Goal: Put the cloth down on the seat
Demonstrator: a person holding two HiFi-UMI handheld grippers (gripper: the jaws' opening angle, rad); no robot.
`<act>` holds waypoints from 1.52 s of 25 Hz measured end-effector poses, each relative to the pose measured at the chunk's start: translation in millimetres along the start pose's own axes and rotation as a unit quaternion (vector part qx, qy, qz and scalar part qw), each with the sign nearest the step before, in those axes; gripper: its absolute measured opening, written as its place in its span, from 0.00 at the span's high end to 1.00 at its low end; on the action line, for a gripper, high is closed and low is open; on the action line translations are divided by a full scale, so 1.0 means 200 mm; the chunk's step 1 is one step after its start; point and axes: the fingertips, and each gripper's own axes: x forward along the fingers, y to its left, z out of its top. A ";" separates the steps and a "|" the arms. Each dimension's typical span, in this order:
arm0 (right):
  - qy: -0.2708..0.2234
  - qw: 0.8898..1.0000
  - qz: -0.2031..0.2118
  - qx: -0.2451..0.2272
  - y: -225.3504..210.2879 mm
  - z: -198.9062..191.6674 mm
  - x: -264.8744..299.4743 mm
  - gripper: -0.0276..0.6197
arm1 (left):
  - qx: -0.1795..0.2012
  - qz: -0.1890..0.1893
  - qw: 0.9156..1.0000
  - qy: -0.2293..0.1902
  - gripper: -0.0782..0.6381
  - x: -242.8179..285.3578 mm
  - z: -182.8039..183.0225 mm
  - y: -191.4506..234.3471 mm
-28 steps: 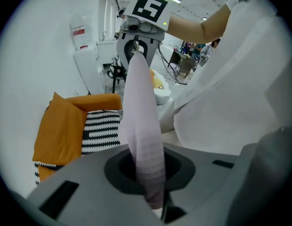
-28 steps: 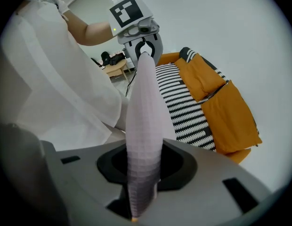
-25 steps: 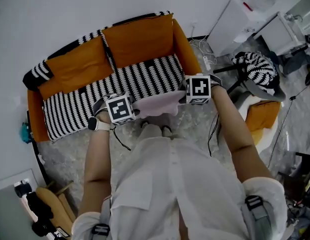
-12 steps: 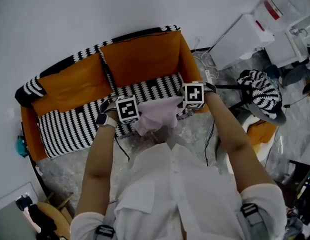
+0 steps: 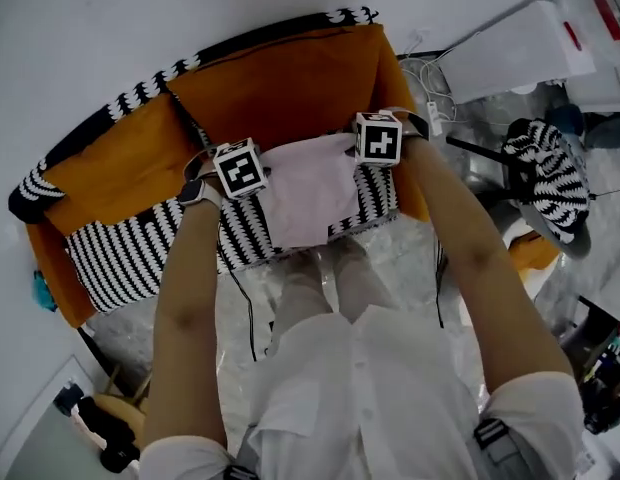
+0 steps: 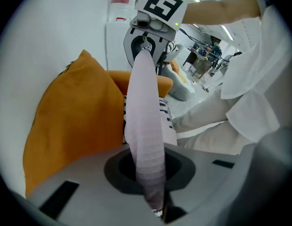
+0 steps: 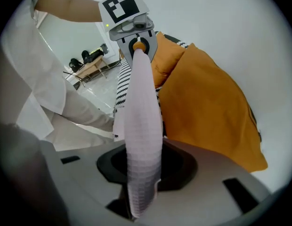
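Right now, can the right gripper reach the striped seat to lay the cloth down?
Probably yes. The right gripper, shut on the cloth, hangs just over the striped seat. Nothing else seems to lie on the seat below it, and the orange back cushion stands behind, out of the way.

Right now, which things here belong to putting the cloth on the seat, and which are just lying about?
In the job: pink cloth, striped seat, left claw, right claw, both shut on the cloth.
Lying about: striped cushion, white unit, floor cables.
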 end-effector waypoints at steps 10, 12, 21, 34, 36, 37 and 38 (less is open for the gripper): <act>-0.011 1.000 -0.025 -0.007 -0.32 0.03 0.02 0.79 | -0.011 0.015 1.000 0.006 0.83 -0.03 0.03 0.29; -0.011 1.000 -0.023 -0.010 -0.27 0.00 0.08 0.79 | -0.010 0.012 1.000 0.010 0.83 0.04 0.01 0.24; -0.005 0.999 0.027 -0.026 0.27 -0.15 0.38 0.79 | -0.021 -0.047 0.998 0.020 0.83 0.38 -0.11 -0.27; 0.006 0.985 0.174 0.003 1.15 -0.27 0.60 0.78 | -0.052 -0.174 0.983 0.026 0.82 0.65 -0.23 -1.14; 0.007 0.983 0.183 0.007 1.16 -0.27 0.63 0.78 | -0.059 -0.182 0.981 0.024 0.82 0.67 -0.24 -1.16; 0.007 0.982 0.189 0.013 1.15 -0.27 0.64 0.78 | -0.064 -0.182 0.981 0.023 0.82 0.69 -0.25 -1.14; 0.007 0.981 0.195 0.019 1.13 -0.25 0.65 0.78 | -0.068 -0.180 0.981 0.022 0.82 0.71 -0.27 -1.10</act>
